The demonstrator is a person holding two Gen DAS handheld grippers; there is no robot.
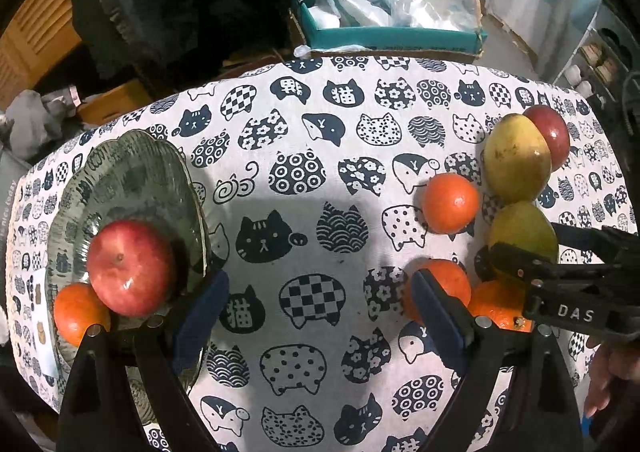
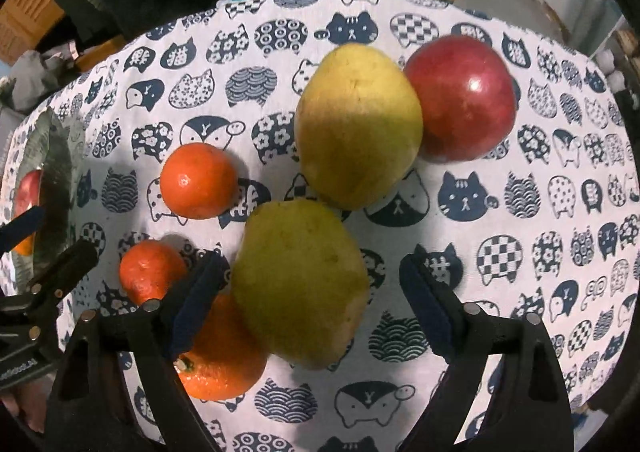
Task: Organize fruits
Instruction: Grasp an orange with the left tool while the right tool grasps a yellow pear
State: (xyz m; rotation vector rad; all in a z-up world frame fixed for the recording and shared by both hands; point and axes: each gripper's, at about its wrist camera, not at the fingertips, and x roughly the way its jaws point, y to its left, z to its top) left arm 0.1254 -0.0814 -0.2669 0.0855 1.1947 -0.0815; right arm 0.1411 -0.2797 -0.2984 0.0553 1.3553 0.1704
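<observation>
While the right gripper (image 2: 310, 292) is hanging with fingers spread around the nearer pear (image 2: 300, 284), not pinching it, three loose oranges are crowding its left side. Near the table's (image 1: 320, 180) left edge, the glass plate (image 1: 132, 176) is carrying one apple (image 1: 130, 266) and one orange (image 1: 76, 314); the left gripper (image 1: 320, 316) is gaping, empty. Two pears and one apple are lying loose.

cloth (image 2: 520, 212): white, navy cat print | pears (image 2: 300, 280): yellow-green | oranges (image 2: 198, 187): orange | apple (image 2: 460, 98): red

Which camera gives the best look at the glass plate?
The left wrist view: the glass plate shows nearly whole, holding a red apple and an orange. The right wrist view catches only its edge at far left.
</observation>
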